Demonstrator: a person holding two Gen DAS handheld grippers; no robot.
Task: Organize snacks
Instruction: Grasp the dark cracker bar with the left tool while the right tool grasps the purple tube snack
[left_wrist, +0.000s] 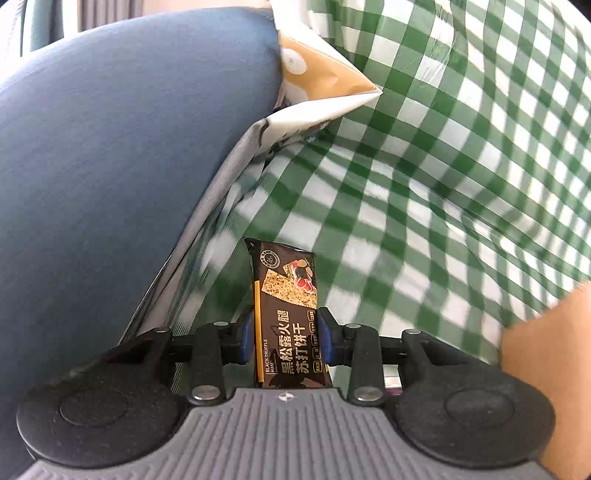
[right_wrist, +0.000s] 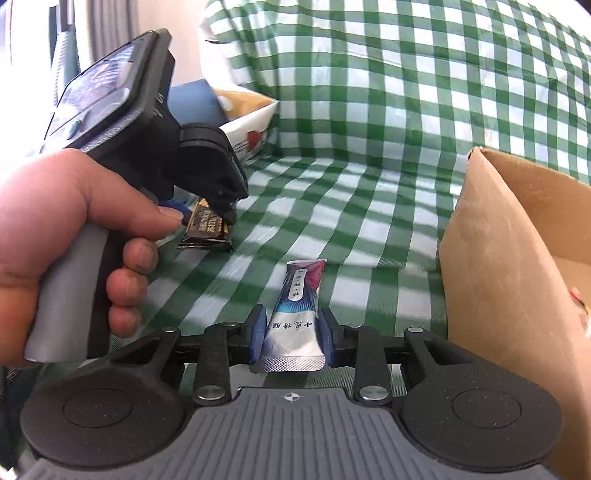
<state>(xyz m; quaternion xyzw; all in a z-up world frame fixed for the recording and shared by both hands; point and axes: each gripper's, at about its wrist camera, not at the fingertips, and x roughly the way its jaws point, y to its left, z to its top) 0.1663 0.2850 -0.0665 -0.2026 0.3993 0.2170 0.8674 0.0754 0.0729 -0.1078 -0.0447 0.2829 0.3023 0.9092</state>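
Table, draped in green-and-white check cloth, carries everything shown. At its right edge stands the cardboard box, open at the top, and by judgement the place where the snacks belong. At the far left, a large cream-and-yellow snack bag leans against a blue cushion.

Your left tool is clenched on a dark cracker packet, its pads pressing the packet's two long edges; the right wrist view shows your hand on that tool's handle and the packet raised above the cloth. Your right tool grasps a silver-and-blue sachet the same way, near its crimped end (its far end points towards the cloth; whether it touches cannot be told).

Risks from here:
- Both wrappers are slick film, pinched only by their edges. A quick swing could let either slide out or buckle between the pads.
- The box wall stands just beside the right tool. Carry the sachet too low and it will catch the rim.
- The two tools work near each other. Crossing paths over the box could knock a packet loose.
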